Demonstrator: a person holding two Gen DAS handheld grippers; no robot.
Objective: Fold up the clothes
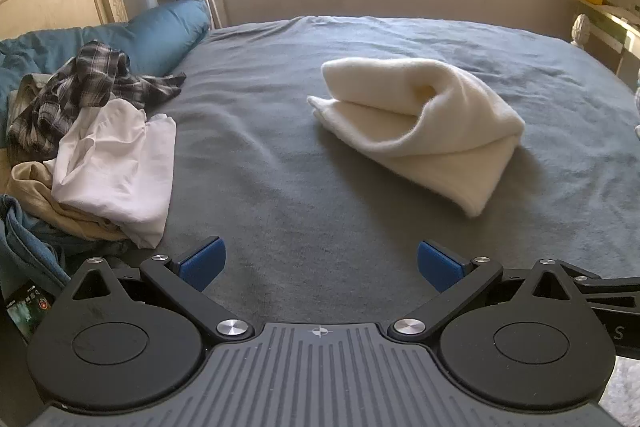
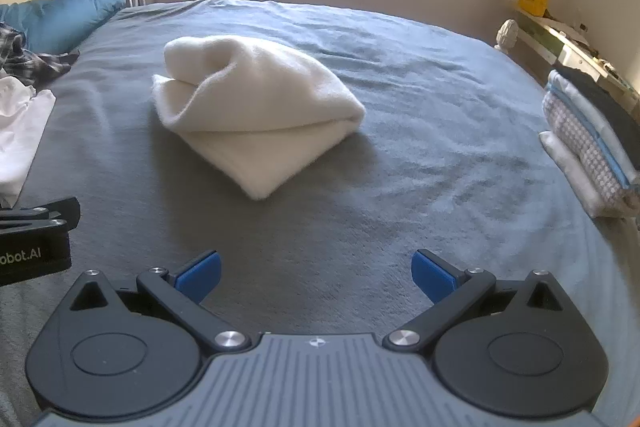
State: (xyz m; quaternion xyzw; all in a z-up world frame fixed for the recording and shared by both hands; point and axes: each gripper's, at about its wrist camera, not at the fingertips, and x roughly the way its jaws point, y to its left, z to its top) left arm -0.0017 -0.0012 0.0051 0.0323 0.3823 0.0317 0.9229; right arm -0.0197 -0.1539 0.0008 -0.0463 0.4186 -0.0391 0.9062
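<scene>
Cream folded cloth (image 1: 420, 127) on grey bed (image 1: 280, 207): at 1 o'clock from left tool (image 1: 320, 267), 11 o'clock from right tool (image 2: 316, 273); long axis 10-to-4; both tools wide open, empty, about equally near.

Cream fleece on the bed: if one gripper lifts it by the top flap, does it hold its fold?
Probably not: the cream fleece looks soft and thick, its top flap bulging loosely. It would likely unfold and droop. Seems light; a push would probably drag it across the grey blanket.

Each gripper, left gripper (image 1: 320, 265) and right gripper (image 2: 316, 273), has black arms, blue pads (image 1: 202, 263), silver screws and a ribbed grey base at frame bottom.
</scene>
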